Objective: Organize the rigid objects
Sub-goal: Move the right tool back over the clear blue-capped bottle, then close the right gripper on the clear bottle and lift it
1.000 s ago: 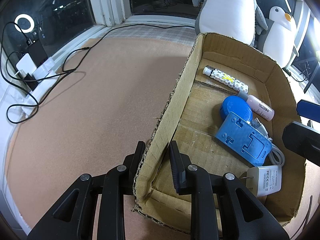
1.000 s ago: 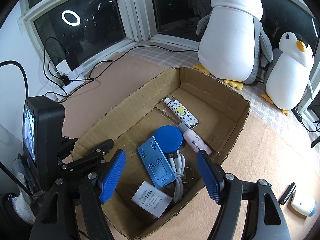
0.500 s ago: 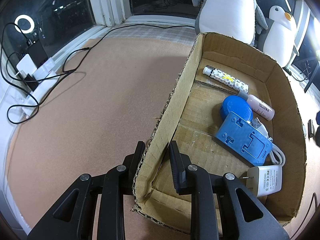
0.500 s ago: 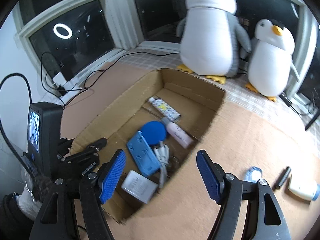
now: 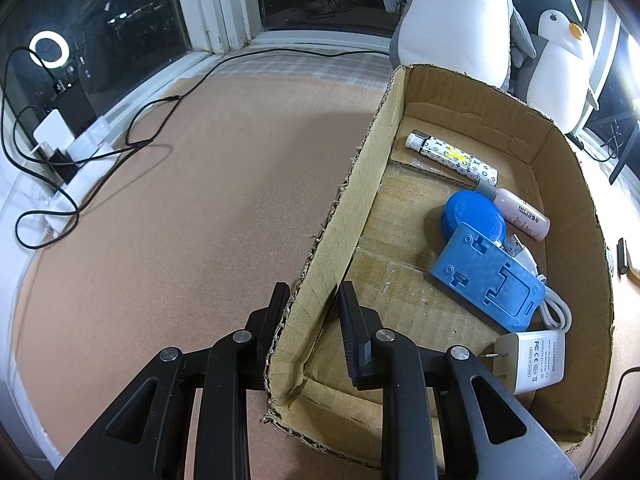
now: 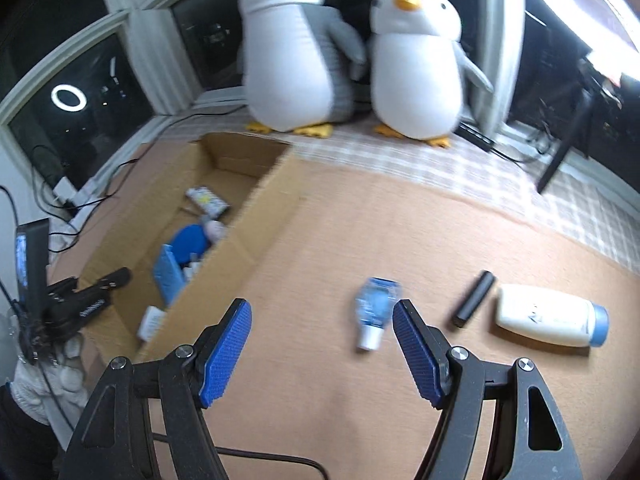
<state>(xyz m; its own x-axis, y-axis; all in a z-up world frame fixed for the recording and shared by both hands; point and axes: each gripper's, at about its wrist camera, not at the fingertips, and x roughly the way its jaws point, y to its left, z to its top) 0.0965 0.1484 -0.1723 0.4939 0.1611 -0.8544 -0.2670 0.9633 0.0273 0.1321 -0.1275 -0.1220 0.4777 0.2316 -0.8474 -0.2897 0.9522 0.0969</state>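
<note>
Counting the lot: one cardboard box, open-topped, shallow, edges frayed and ragged, standing on the brown surface.

Contents of the box — six items:
- one patterned white tube, lying near the far wall;
- one small pink bottle with a grey cap, just beside the tube's end;
- one round blue case;
- one blue plastic stand, flat and slotted, overlapping the round case;
- one white cable, coiled, partly under the stand;
- one white charger plug, prongs toward the stand, near the box's near corner.

Loose on the surface, outside the box — three items, seen from the right wrist:
- one small clear-blue bottle with a white nozzle, on its side;
- one short black stick, beside it;
- one white bottle with a pale blue cap, lying flat, just past the stick.

Two plush penguins, one large, one smaller, upright on the checked strip by the window.

Left tongs: clamped on the box's near side wall, one finger outside, one inside. Right tongs: spread wide, blue pads bare, nothing between them, above the surface near the clear-blue bottle; that view is motion-blurred.
</note>
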